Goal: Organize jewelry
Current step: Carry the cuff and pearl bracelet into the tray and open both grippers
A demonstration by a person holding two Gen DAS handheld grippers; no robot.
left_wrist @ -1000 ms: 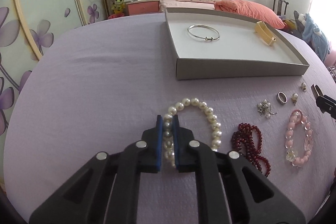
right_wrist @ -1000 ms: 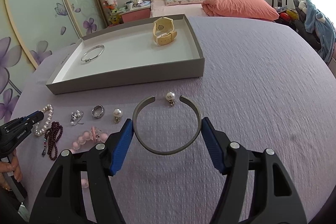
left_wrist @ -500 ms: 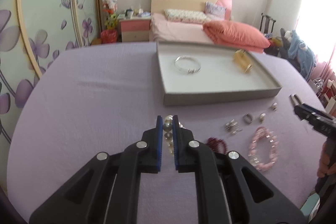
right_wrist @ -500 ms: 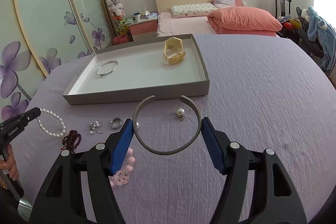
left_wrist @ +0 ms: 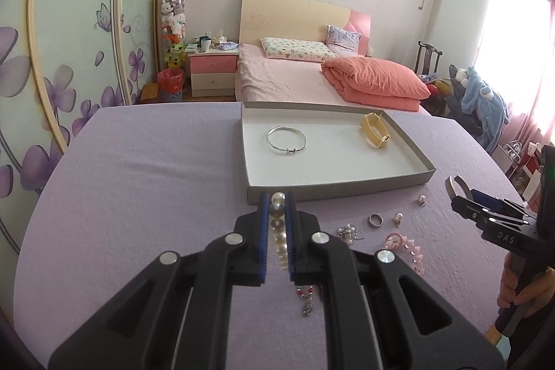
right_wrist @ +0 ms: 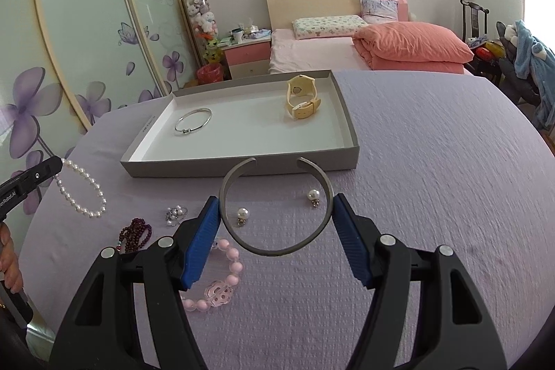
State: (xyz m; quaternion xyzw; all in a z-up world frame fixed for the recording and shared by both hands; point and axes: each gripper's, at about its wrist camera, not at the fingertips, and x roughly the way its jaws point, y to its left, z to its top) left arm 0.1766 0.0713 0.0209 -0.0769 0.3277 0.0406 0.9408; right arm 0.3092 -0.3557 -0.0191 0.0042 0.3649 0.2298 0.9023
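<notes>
My left gripper (left_wrist: 277, 203) is shut on a white pearl bracelet (left_wrist: 278, 231), lifted above the purple table; in the right wrist view the bracelet (right_wrist: 81, 189) hangs from it at the left. My right gripper (right_wrist: 276, 207) is shut on an open grey cuff bangle (right_wrist: 274, 207), held above the table in front of the grey tray (right_wrist: 242, 167). The tray (left_wrist: 347, 188) holds a silver bangle (left_wrist: 287, 139) and a yellow watch (left_wrist: 374, 136).
On the table lie a pink bead bracelet (right_wrist: 222, 283), a dark red bead string (right_wrist: 135, 233), a small silver cluster (right_wrist: 175, 214), two pearl earrings (right_wrist: 242, 214), and a ring (left_wrist: 375, 220). A bed stands behind the table.
Both grippers have risen with their pieces. The pearl bracelet has come off the table and hangs free. The cuff bangle is higher and closer to the tray's front wall.
</notes>
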